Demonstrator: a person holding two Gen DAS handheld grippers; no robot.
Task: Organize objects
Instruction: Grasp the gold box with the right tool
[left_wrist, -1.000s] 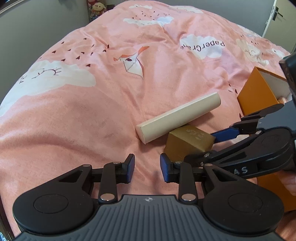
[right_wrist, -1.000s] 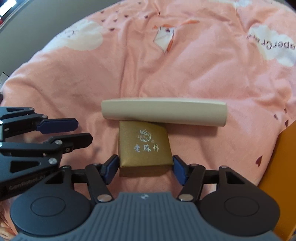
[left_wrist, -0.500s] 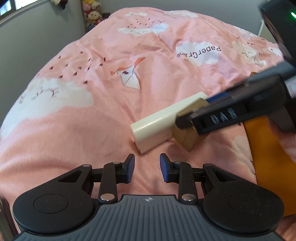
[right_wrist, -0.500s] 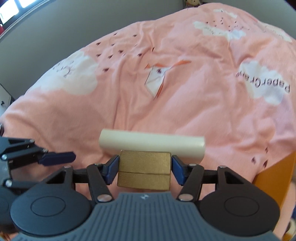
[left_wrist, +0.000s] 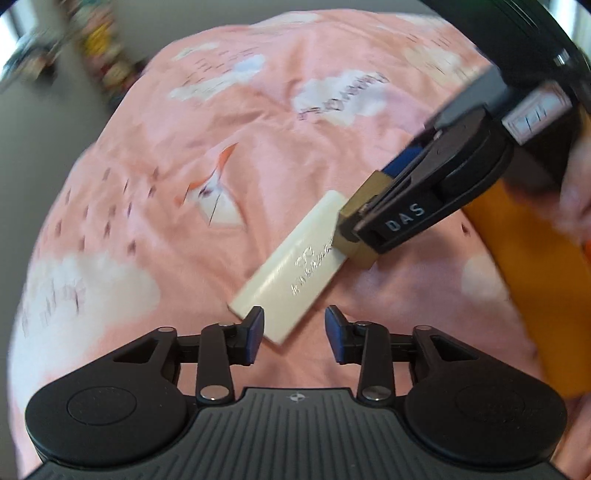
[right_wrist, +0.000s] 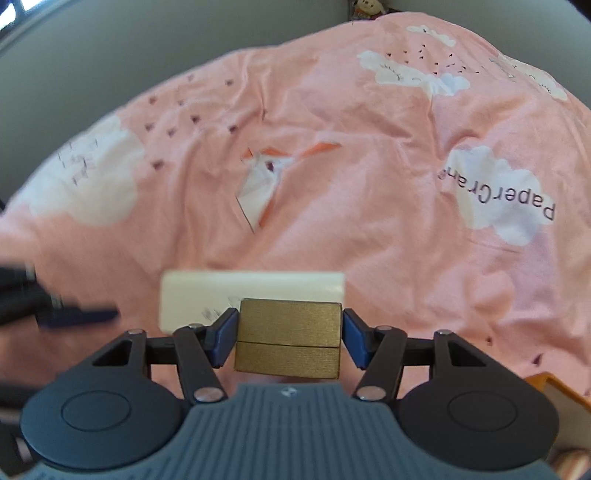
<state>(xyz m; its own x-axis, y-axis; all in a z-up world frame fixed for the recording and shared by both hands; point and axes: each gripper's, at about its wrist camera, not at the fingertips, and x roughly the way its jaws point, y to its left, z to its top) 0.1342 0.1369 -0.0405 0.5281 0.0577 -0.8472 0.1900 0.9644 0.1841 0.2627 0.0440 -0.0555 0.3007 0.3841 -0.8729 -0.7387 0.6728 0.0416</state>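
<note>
The gold box (right_wrist: 288, 339) is clamped at both side faces by the right gripper (right_wrist: 288, 341), seam horizontal, just in front of the cream case (left_wrist: 295, 271). The case lies on the pink duvet (left_wrist: 155, 206); in the left wrist view its long axis runs diagonally, near end between the parted fingers of the left gripper (left_wrist: 294, 329), far end hidden behind the box. The orange box (left_wrist: 532, 288), right of the case, is cut off.

- bedcover (right_wrist: 369, 147): pink, white clouds, paper-crane print
- small box (right_wrist: 288, 343): gold
- long case (left_wrist: 295, 269): cream, perhaps silver lettering
- container (left_wrist: 535, 295): orange
- finger pads (right_wrist: 223, 339): blue
</note>
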